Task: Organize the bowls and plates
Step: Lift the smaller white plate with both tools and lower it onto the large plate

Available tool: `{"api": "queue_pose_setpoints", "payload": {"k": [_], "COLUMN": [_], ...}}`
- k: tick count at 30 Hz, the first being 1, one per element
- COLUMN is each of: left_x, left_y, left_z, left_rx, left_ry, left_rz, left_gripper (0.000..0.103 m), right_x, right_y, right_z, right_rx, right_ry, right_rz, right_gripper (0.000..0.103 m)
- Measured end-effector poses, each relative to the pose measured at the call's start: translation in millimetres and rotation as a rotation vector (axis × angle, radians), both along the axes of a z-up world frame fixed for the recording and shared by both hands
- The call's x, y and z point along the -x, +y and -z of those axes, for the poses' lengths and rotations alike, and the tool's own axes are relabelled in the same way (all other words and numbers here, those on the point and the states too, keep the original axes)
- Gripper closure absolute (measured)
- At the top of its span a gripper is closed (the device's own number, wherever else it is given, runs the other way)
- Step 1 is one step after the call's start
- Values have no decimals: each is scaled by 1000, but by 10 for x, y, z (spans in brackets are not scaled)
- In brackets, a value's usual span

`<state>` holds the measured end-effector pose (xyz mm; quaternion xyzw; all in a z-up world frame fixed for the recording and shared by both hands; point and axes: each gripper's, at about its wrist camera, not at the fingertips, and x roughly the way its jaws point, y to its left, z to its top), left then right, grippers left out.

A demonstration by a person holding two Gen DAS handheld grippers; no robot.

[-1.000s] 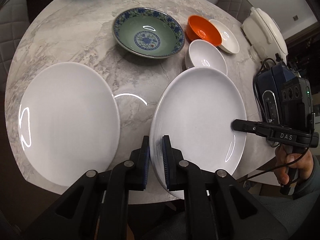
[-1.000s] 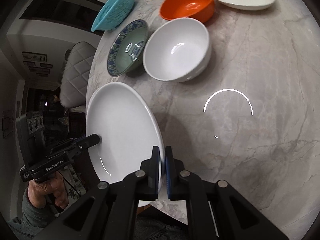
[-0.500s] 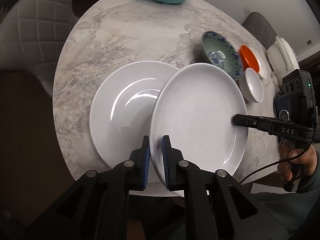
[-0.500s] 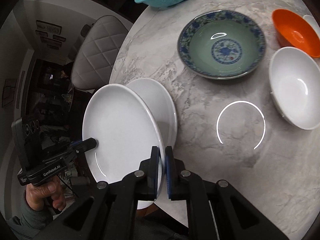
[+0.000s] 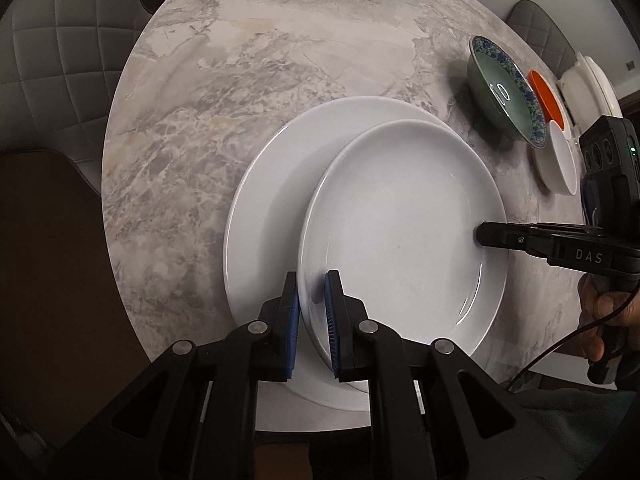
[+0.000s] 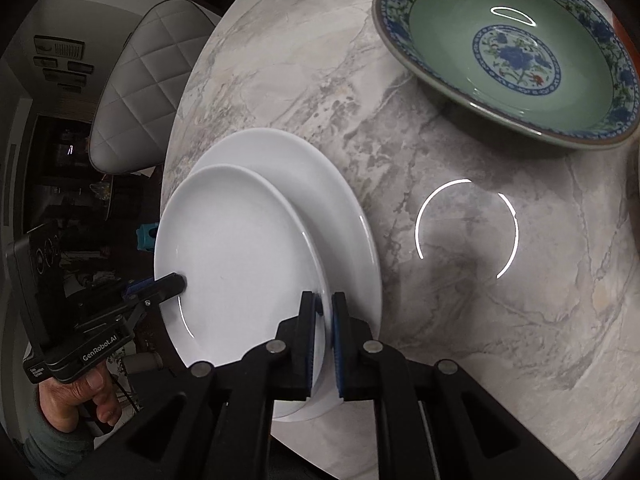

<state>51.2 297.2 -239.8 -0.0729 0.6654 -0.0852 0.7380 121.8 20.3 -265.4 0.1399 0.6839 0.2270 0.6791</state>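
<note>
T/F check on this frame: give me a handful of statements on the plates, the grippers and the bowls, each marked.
1. Both grippers grip the smaller white plate by its rim. True: left gripper, right gripper.
2. The held plate is over the blue-patterned bowl. False: it is over the larger white plate.
3. The two plates are centred. False: the upper one is offset.
4. The orange bowl sits beyond the patterned bowl in the left wrist view. True.
</note>
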Motion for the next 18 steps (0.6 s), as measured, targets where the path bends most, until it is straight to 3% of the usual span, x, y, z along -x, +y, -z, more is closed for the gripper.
{"api": "queue_pose_setpoints", "payload": {"k": [6, 10, 18], "left_x": [-79, -63, -67], "left_y": [-16, -66, -93], "left_z": [64, 105, 135], "left_rx": [-27, -79, -100], "left_ry": [10, 4, -14], "left_rz": [8, 25, 32], "left_gripper": [91, 91, 91], "right_x": [-38, 18, 42], "right_y": [112, 177, 265], "right_z": [22, -34, -83], "right_rx": [15, 73, 140], "right_ry": [-6, -46, -91], "right_rz": [-14, -65, -103], "right_gripper": [93, 93, 92]}}
